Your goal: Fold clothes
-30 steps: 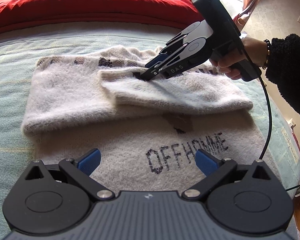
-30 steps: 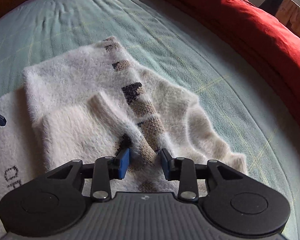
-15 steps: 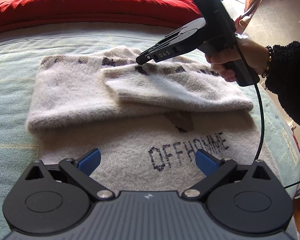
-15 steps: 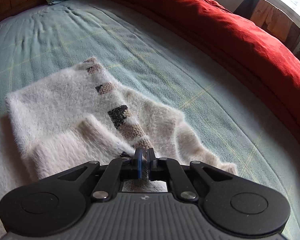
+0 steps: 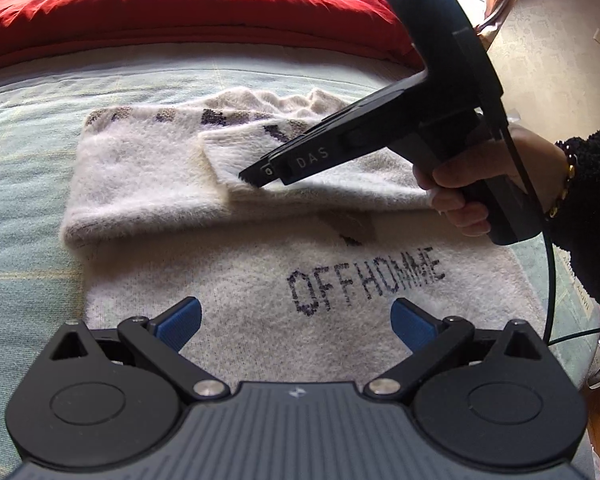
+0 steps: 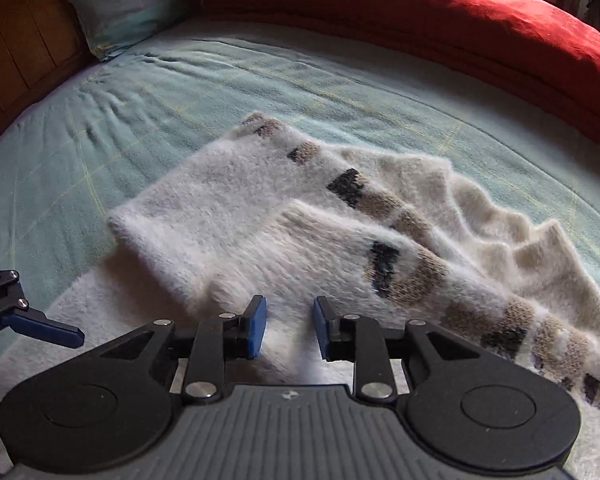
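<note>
Two hand-held grippers: left hand-held gripper (image 5: 296, 318) spread wide, right hand-held gripper (image 6: 287, 330) just parted, empty, one sweater (image 5: 228, 288)

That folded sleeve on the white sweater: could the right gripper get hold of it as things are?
Probably yes. The right gripper sits right over the folded sleeve, jaws slightly apart, just opened, with nothing between it and the fabric.

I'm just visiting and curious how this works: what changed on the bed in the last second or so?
The right gripper pinched shut on the patterned strip of the top sleeve, swung along it toward the cuff end, and its jaws have just been opening, sleeve fabric lying between them. The sleeve shifted only slightly. The left gripper stayed open and still over the sweater; the bedsheet and red duvet are unchanged.
</note>
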A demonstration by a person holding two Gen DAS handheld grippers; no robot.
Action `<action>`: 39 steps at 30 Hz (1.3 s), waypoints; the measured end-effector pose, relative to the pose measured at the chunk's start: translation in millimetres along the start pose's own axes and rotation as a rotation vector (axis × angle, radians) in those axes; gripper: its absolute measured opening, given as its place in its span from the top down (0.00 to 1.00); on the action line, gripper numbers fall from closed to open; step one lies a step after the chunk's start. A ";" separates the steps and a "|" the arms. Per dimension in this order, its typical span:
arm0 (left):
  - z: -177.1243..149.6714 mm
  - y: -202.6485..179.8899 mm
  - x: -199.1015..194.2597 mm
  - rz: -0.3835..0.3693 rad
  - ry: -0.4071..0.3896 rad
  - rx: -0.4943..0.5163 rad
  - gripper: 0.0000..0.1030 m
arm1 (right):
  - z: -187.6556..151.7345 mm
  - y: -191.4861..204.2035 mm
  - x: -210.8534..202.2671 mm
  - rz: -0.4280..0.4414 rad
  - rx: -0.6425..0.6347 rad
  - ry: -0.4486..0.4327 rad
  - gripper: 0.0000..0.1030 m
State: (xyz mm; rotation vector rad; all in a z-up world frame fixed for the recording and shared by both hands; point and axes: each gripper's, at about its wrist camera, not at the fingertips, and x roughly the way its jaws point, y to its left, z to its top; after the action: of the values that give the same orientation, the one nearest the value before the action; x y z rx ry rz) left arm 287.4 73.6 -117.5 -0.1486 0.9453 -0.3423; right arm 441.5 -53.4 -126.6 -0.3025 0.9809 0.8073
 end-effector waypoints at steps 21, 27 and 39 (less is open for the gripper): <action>-3.5 -3.6 5.4 -0.009 0.013 0.013 0.03 | -19.2 -87.8 -15.1 -0.524 0.370 -0.070 0.69; -4.9 -4.0 -1.4 0.004 0.015 0.011 0.03 | 10.1 -44.7 7.0 -0.409 0.280 -0.066 0.69; -10.9 -15.6 -14.7 0.012 0.015 0.045 0.03 | -71.3 -83.1 -91.1 -0.512 0.529 -0.119 0.51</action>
State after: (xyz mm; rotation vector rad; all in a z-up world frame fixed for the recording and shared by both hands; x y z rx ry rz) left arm 267.2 64.4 -108.3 -0.0991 0.9521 -0.3544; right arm 430.1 -192.8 -99.6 -0.0375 0.9131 0.0859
